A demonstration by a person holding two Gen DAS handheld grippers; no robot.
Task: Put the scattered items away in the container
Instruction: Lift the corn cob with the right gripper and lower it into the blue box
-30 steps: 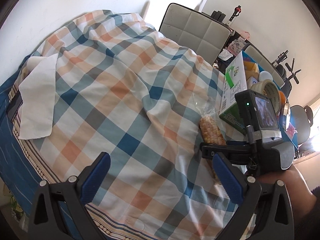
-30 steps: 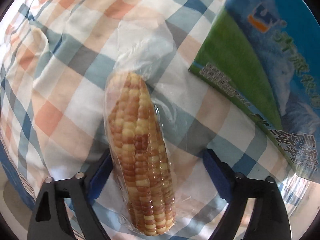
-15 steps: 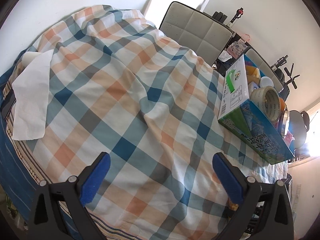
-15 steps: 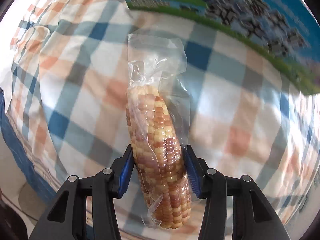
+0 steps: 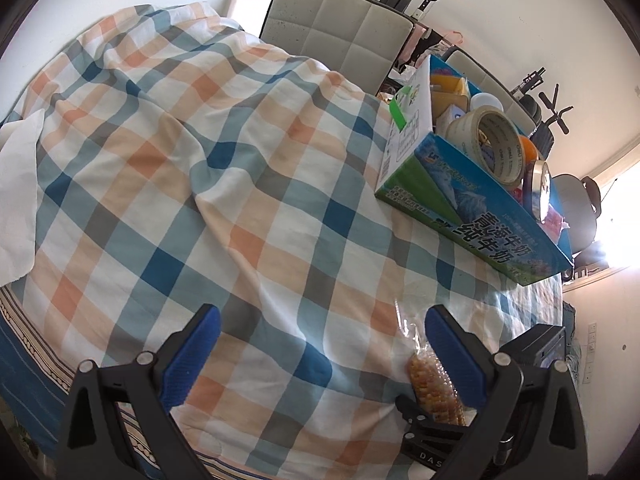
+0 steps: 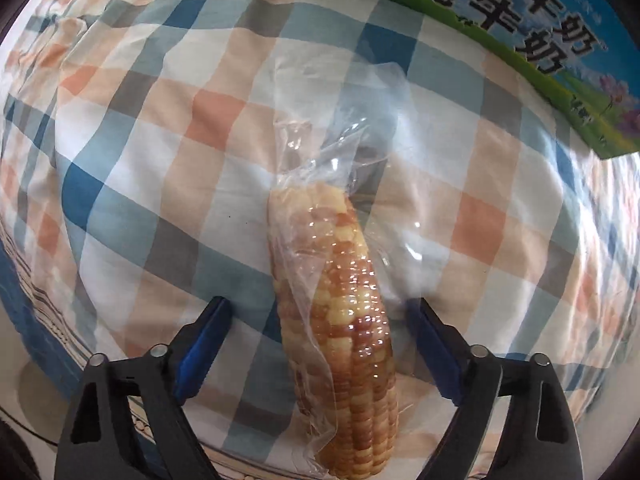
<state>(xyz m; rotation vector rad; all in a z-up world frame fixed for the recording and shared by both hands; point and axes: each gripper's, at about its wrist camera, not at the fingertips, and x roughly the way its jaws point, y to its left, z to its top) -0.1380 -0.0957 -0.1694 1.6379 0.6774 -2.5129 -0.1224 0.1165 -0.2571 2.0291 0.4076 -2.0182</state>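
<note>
Plastic-wrapped: 1 corn cob (image 6: 340,332), 1 milk carton (image 6: 500,28), 1 checked cloth (image 6: 160,160)

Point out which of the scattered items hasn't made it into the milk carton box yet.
The bagged corn cob: it lies on the checked cloth outside the milk carton box, while the tape roll and other items sit inside.

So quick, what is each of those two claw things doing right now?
Left gripper: open, nothing between its jaws.
Right gripper: jaws opening, pads clear of the bagged corn cob lying between them.
</note>
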